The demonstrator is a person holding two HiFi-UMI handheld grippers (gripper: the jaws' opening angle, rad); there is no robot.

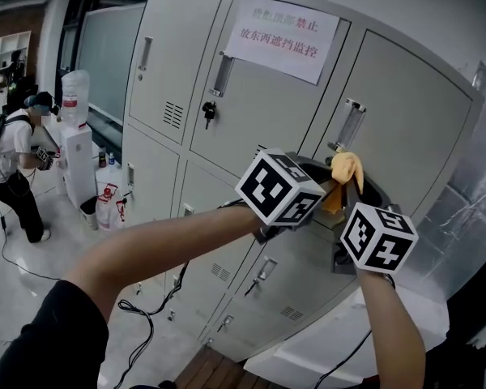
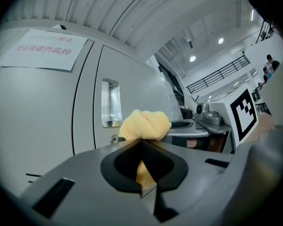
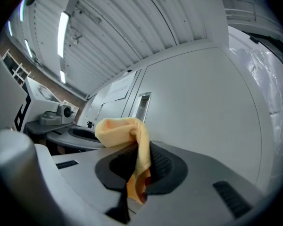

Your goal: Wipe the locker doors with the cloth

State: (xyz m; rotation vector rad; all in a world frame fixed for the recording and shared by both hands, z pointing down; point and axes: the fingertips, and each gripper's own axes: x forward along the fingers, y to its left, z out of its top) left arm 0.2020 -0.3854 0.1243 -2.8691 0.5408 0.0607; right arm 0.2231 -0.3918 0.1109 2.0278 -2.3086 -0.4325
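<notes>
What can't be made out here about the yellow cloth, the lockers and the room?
- Whether the cloth touches the locker door: every view, the cloth itself hides the gap.
- The cloth's full shape: both gripper views, partly pinched inside the shut jaws of the left gripper and right gripper.
- Print on the paper notice: left gripper view, too blurred.
- What the person at far left holds: head view, too small.

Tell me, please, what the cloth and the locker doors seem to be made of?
The cloth looks like soft yellow fabric, perhaps microfibre: it bunches and droops. The locker doors look like sheet metal painted smooth pale grey: thin panels with punched vent slots.
</notes>
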